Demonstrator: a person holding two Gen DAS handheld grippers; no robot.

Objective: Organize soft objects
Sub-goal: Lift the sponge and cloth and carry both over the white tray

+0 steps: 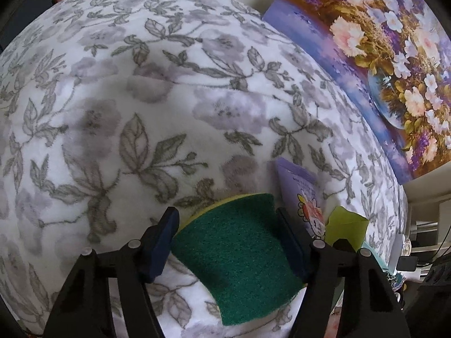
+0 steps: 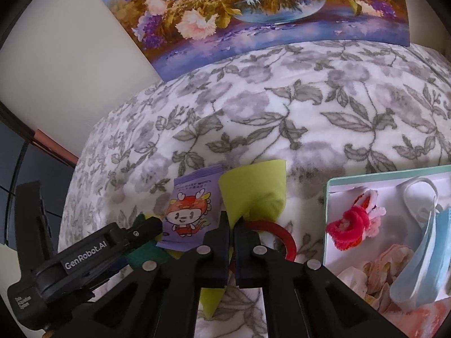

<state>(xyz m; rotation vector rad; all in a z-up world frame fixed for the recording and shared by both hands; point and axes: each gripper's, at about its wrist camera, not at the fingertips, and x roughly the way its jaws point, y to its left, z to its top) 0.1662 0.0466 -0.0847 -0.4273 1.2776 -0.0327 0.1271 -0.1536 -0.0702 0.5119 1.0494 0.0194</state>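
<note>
Sponge (image 1: 239, 256) lies on the bed (image 1: 112, 112) between the left tongs (image 1: 228, 242), whose pads touch its sides. Right tongs (image 2: 231, 225) are pressed together, seemingly pinching the green cloth (image 2: 253, 191). A shallow bite could let either slip before the tray (image 2: 327, 211).

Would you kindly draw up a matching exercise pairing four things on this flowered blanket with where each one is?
1. green scouring sponge
2. lime-green cloth
3. purple wipes packet
4. light-blue face mask

a. lying in the mint-rimmed box
b. between the left gripper fingers
c. propped up beside the cloth
d. pinched by the right gripper

Pairs: 1-b, 2-d, 3-c, 4-a
</note>
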